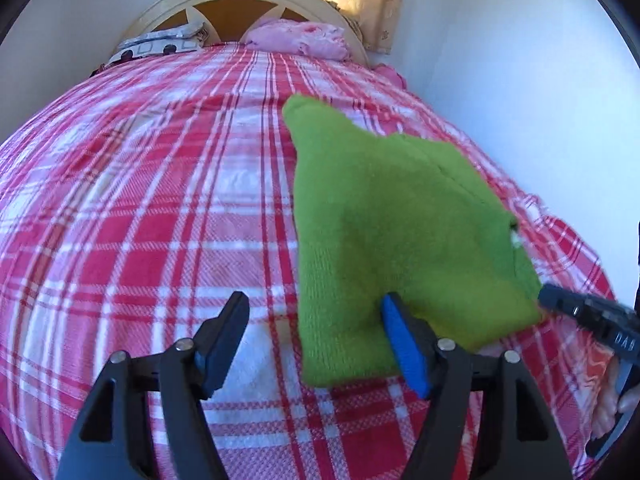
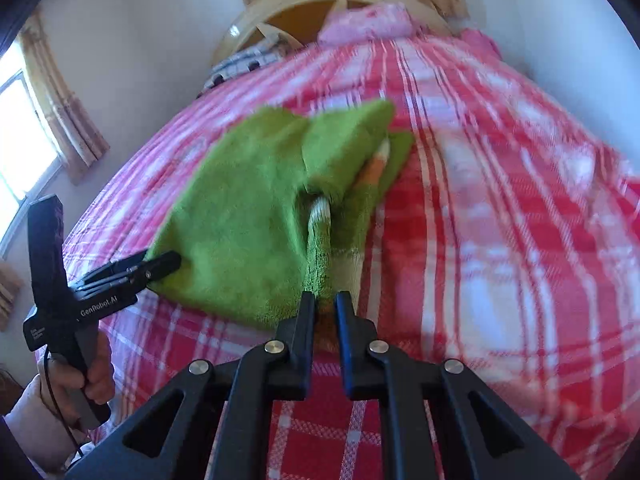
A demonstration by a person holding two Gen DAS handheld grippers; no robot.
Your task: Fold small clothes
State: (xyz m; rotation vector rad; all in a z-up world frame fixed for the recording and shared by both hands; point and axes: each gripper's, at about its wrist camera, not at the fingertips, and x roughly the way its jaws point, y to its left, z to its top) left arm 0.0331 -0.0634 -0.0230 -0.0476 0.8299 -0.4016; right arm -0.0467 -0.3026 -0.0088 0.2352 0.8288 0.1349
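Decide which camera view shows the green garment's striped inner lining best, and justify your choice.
The right wrist view: the green garment opens toward that camera, exposing the striped lining at its fold. The left wrist view shows mostly the plain green outside, with only a sliver of lining at its right edge.

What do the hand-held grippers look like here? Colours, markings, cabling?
Both are black plastic with silver pivot pins. The left hand-held gripper has one blue finger pad; its body carries white "GenRobot.AI" lettering and a black cable at the handle. The right hand-held gripper shows "DAS" lettering from the left wrist view.
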